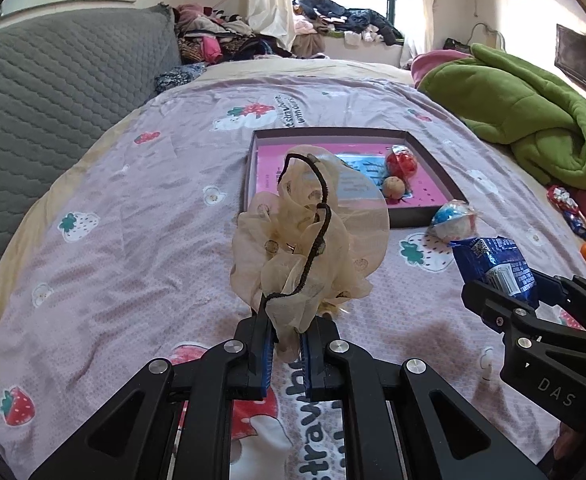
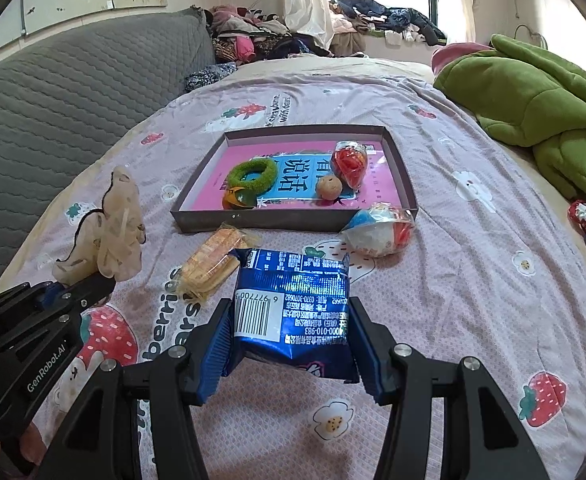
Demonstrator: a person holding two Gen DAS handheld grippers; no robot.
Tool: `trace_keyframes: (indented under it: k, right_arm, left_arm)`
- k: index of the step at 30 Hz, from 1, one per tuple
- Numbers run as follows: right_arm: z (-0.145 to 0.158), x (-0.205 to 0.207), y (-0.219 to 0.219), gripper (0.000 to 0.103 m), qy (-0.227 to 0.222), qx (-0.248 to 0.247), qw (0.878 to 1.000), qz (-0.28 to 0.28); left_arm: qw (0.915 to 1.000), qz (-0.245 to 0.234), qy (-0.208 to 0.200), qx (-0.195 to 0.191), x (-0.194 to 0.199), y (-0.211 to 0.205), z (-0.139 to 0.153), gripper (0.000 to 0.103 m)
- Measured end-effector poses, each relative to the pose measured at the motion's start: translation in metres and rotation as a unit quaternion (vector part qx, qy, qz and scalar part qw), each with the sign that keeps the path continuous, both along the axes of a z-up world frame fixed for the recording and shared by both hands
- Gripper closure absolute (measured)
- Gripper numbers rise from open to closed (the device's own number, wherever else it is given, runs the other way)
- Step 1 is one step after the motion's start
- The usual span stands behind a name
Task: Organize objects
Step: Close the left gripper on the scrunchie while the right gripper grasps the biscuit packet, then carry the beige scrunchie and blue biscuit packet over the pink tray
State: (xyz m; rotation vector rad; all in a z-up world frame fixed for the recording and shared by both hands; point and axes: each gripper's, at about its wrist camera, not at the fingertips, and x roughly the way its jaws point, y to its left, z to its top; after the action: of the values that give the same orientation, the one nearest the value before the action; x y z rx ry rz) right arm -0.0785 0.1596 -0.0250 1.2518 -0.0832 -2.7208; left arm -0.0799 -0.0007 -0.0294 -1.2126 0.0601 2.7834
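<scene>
Above the strawberry-print bedspread [image 1: 113, 200], left gripper [image 1: 285, 344] is clamped tight on a sheer beige scrunchie [image 1: 309, 236]; right gripper [image 2: 289, 344] is half-spread, pads pressing a blue snack packet [image 2: 293, 304]. Right view alone shows the green hair ring [image 2: 253, 174] and orange piece [image 2: 237, 199] in the shallow box [image 2: 403, 176], plus a wrapped cracker pack [image 2: 211, 262] before it; scrunchie blocks these in left view.
</scene>
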Motion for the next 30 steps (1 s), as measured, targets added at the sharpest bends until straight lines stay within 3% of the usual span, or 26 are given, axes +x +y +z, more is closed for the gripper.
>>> trace_keyframes:
  k: [30]
  right_arm:
    - [0.049, -0.015, 0.013, 0.047, 0.060, 0.004, 0.998, 0.004]
  left_arm:
    - [0.9993, -0.015, 0.033, 0.001, -0.027, 0.015, 0.038, 0.092]
